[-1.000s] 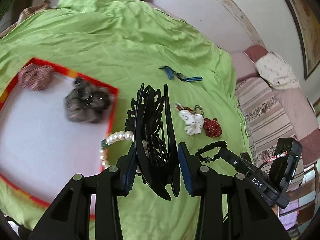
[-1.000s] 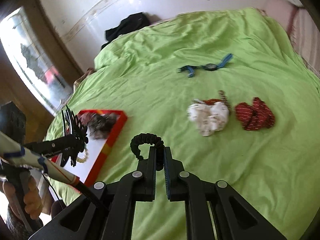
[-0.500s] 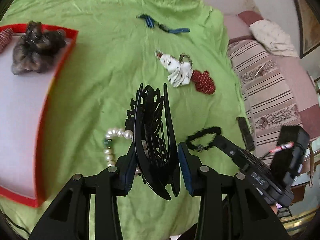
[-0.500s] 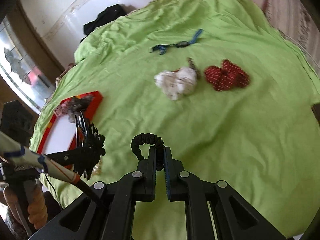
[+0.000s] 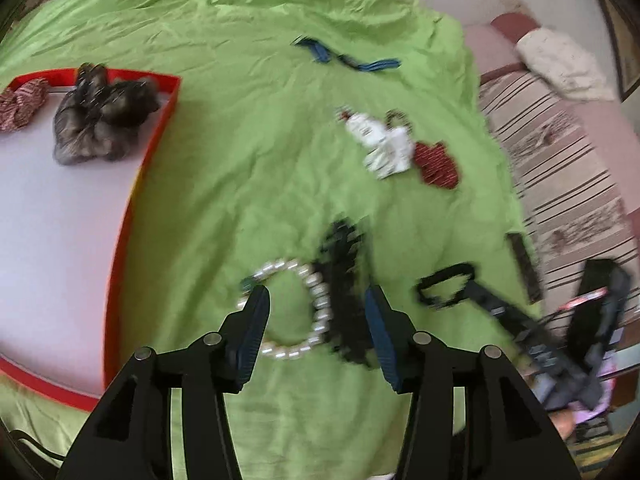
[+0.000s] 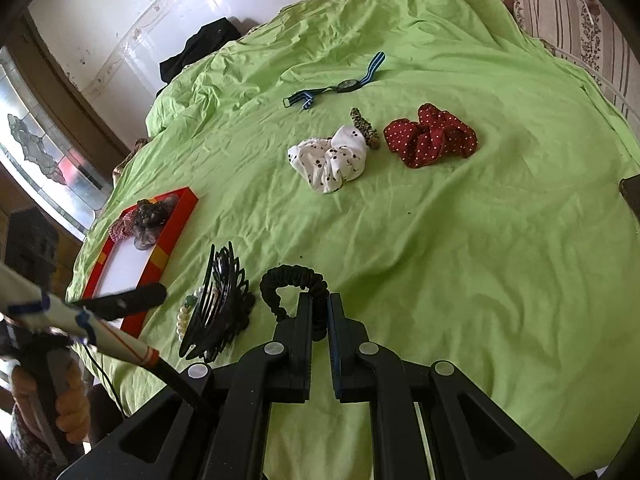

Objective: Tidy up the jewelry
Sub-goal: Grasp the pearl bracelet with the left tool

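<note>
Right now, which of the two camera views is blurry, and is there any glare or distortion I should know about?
Left wrist view: motion-smeared, so the black hair claw and pearl bracelet look streaked. Right wrist view: sharp; the polka-dot red scrunchie reads clearly, though the window at left is overexposed. Both views: fisheye bending, dark corners.

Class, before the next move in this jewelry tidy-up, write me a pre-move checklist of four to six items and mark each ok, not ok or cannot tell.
1. Left gripper open and free of the black hair claw: ok; the jaws stand wide apart.
2. Claw lying inside the red tray: not ok; it sits on the green sheet beside the tray.
3. Pearl bracelet inside the tray: not ok; it lies beside the claw.
4. Right gripper shut on the black hair tie: ok.
5. Bare room in the tray: ok.
6. Claw clear of the bracelet: cannot tell.
</note>
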Action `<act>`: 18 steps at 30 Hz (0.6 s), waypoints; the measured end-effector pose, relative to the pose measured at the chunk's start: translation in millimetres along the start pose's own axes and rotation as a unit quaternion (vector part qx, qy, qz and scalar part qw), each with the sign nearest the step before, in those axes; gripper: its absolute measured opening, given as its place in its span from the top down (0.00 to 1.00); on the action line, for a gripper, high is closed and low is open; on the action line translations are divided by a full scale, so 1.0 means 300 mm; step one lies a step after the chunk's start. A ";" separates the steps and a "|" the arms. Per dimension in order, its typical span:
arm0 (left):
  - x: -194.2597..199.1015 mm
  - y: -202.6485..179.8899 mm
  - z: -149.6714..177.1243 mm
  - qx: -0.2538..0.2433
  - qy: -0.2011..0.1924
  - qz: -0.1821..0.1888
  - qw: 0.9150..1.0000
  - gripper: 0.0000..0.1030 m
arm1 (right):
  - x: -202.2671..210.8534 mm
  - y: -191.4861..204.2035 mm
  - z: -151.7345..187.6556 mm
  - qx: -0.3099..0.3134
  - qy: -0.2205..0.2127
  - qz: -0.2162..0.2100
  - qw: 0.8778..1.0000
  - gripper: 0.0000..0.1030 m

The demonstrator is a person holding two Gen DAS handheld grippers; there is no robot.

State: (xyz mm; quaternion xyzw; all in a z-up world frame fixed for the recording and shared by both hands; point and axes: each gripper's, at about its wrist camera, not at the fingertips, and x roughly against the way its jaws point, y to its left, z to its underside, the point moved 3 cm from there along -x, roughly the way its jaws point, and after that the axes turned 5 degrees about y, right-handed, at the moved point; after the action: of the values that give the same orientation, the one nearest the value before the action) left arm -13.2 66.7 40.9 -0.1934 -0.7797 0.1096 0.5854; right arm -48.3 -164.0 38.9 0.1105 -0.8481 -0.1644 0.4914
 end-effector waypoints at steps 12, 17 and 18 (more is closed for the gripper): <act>-0.116 0.021 0.063 -0.046 0.009 -0.084 0.995 0.88 | -0.003 0.013 0.011 0.005 -0.002 -0.004 1.000 0.92; -0.014 0.033 0.056 -0.024 -0.023 -0.058 0.998 0.91 | 0.013 0.034 0.004 0.012 -0.006 -0.005 1.000 0.92; 0.026 0.030 0.054 -0.022 -0.034 -0.048 0.998 0.91 | 0.021 0.044 -0.001 0.015 -0.009 -0.006 1.000 0.92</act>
State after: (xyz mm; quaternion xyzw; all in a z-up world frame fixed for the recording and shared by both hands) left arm -29.0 79.1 39.4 -0.1649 -0.8097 0.0710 0.5587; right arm -51.5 -154.1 49.3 0.1215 -0.8541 -0.1551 0.4813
